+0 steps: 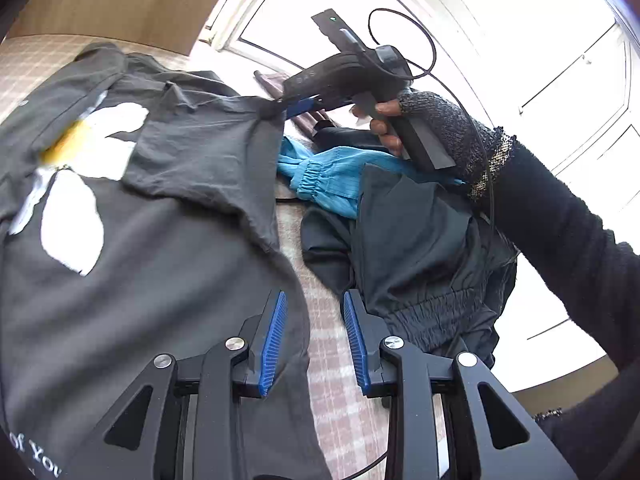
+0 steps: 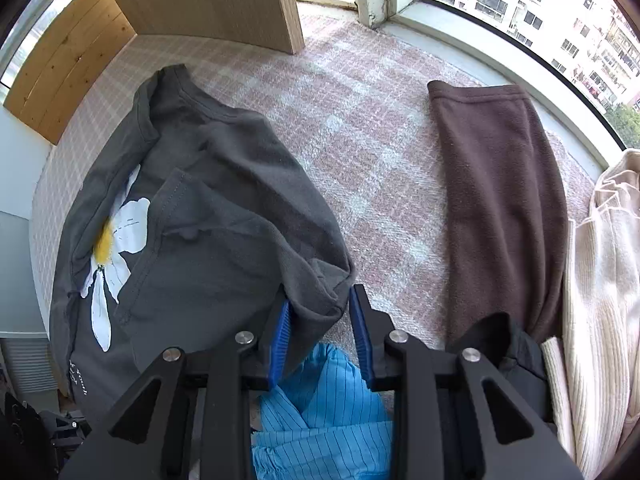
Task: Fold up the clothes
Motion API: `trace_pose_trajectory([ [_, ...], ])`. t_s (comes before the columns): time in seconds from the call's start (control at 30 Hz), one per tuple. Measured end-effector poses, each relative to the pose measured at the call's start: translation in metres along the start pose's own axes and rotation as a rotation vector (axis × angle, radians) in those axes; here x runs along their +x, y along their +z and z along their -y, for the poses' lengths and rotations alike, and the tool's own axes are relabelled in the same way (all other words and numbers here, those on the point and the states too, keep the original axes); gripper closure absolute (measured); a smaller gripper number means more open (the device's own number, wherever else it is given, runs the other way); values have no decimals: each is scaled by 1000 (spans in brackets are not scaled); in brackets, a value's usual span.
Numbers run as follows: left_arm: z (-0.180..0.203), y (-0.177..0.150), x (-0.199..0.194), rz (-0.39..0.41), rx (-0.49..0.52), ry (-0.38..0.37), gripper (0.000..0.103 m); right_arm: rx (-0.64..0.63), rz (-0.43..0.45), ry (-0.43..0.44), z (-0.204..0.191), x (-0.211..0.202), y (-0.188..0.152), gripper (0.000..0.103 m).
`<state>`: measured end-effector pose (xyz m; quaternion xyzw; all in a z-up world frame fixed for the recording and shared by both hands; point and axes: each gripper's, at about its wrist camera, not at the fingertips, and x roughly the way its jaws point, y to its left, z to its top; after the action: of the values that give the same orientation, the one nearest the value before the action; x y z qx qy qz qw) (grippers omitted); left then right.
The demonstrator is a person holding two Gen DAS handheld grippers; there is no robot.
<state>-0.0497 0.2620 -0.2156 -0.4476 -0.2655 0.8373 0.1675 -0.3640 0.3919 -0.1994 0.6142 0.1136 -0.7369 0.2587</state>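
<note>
A dark grey T-shirt point(image 1: 160, 260) point(image 2: 224, 200) with a white daisy print lies spread on the pink checked cover point(image 2: 360, 120). One side flap is folded over its front. My right gripper point(image 2: 320, 296) point(image 1: 280, 108) has its jaws apart, and a bunched corner of that flap sits between the blue pads, touching the left pad. In the left wrist view the flap rises toward that gripper, which a gloved hand point(image 1: 440, 128) holds. My left gripper point(image 1: 315, 296) stands open over the shirt's right edge with nothing between its fingers.
A blue striped garment point(image 1: 320, 176) point(image 2: 320, 420) and a dark crumpled garment point(image 1: 420, 248) lie right of the shirt. A folded brown fleece point(image 2: 500, 200) and a cream ribbed knit point(image 2: 600, 280) lie by the window point(image 2: 520, 20). A wooden panel point(image 2: 208, 0) stands behind.
</note>
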Motion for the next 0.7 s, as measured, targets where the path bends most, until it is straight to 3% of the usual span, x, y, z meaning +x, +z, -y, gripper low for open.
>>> trace_pose_trajectory([
  [0.07, -10, -13, -3, -16, -29, 10, 73, -37, 46, -52, -14, -16, -6, 75],
  [0.2, -28, -41, -3, -56, -100, 17, 73, -163, 33, 85, -62, -23, -35, 75],
  [0.3, -28, -58, -2, -66, -121, 0, 73, -244, -42, 96, -97, 1, -68, 75],
  [0.43, -21, -78, -7, -69, -120, -33, 73, -306, -100, 17, -113, 21, -94, 75],
  [0.57, -13, -102, -11, -81, -115, -49, 72, -272, -92, -12, -105, 23, -98, 75],
  [0.7, -5, -129, -12, -128, -97, -55, 64, -263, -70, -71, -103, 20, -106, 75],
])
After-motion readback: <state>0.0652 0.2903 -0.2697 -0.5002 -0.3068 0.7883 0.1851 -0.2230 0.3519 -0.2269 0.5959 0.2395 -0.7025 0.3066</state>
